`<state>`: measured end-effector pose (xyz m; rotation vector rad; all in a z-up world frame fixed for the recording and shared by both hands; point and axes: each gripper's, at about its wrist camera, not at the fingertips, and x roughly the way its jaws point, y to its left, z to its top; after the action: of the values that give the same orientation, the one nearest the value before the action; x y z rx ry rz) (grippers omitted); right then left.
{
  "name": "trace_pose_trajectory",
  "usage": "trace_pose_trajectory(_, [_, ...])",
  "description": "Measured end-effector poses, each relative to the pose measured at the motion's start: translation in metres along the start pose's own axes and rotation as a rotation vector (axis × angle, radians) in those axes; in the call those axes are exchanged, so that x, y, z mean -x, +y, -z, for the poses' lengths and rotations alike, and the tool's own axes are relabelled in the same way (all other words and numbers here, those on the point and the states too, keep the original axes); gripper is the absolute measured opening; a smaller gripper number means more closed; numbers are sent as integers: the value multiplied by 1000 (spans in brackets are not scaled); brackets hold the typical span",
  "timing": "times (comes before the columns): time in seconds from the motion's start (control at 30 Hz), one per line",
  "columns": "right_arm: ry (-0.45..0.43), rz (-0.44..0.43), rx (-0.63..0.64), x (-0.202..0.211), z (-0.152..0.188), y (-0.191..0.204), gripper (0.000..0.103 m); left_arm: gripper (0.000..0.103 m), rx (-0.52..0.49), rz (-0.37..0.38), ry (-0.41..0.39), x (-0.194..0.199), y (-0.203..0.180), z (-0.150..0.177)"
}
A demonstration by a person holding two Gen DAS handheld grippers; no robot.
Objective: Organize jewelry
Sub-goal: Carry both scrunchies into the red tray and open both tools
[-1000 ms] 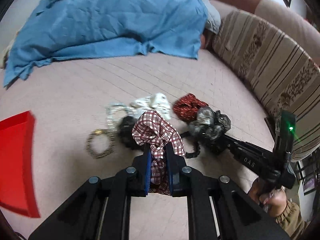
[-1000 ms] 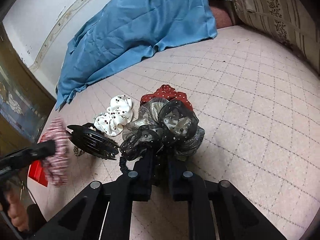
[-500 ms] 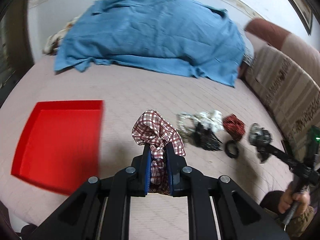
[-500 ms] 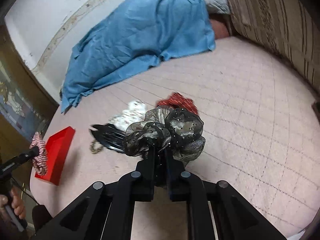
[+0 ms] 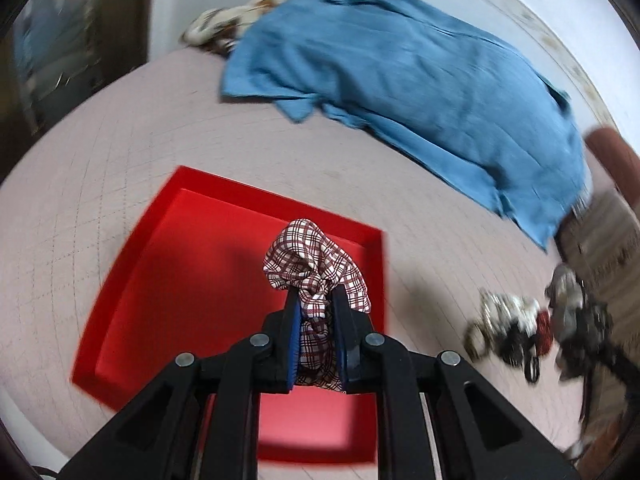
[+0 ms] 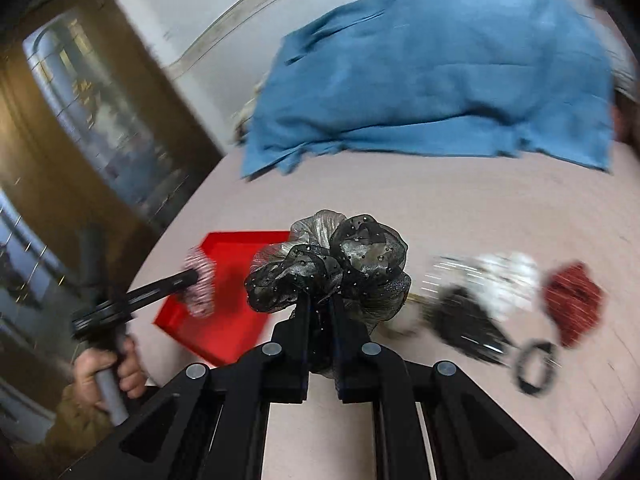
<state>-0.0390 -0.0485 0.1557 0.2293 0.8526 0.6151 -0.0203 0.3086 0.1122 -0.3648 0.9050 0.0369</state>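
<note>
My left gripper (image 5: 316, 300) is shut on a red-and-white plaid scrunchie (image 5: 316, 264) and holds it above the red tray (image 5: 192, 264). My right gripper (image 6: 322, 300) is shut on a black and silver sheer scrunchie (image 6: 332, 264), raised above the pink bed cover, right of the tray (image 6: 224, 320). On the bed to the right lie a white scrunchie (image 6: 508, 280), a red dotted scrunchie (image 6: 574, 304), a black hair clip (image 6: 464, 324) and a black hair tie (image 6: 534, 366). The same pile (image 5: 512, 328) shows blurred in the left wrist view.
A blue sheet (image 5: 420, 76) covers the far part of the bed. A striped cushion (image 5: 608, 240) lies at the right edge. A wooden glass-front cabinet (image 6: 80, 140) stands left of the bed. The left gripper and hand (image 6: 108, 360) show in the right wrist view.
My left gripper has swung left with the plaid scrunchie, from beside the pile to over the red tray. My right gripper has lifted the black scrunchie and turned left toward the tray.
</note>
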Motion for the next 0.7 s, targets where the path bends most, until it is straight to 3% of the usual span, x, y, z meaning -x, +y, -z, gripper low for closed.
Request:
trace_pose_trajectory(0.2, [108, -17, 120, -88, -25, 69, 10, 14, 138, 14, 72, -52, 47, -34])
trace_pose_trajectory(0.3, [162, -11, 152, -135, -33, 90, 10, 14, 158, -19, 78, -70, 63, -43])
trace_pose_trajectory(0.43, [227, 13, 182, -190, -38, 102, 10, 14, 166, -56, 60, -79, 82, -48])
trace_pose_trajectory(0.6, [281, 33, 180, -236, -40, 104, 10, 18, 222, -20, 49, -82, 101, -55])
trace_pose_trajectory(0.7, [301, 44, 192, -247, -35, 104, 11, 32, 233, -26, 25, -82, 104, -56])
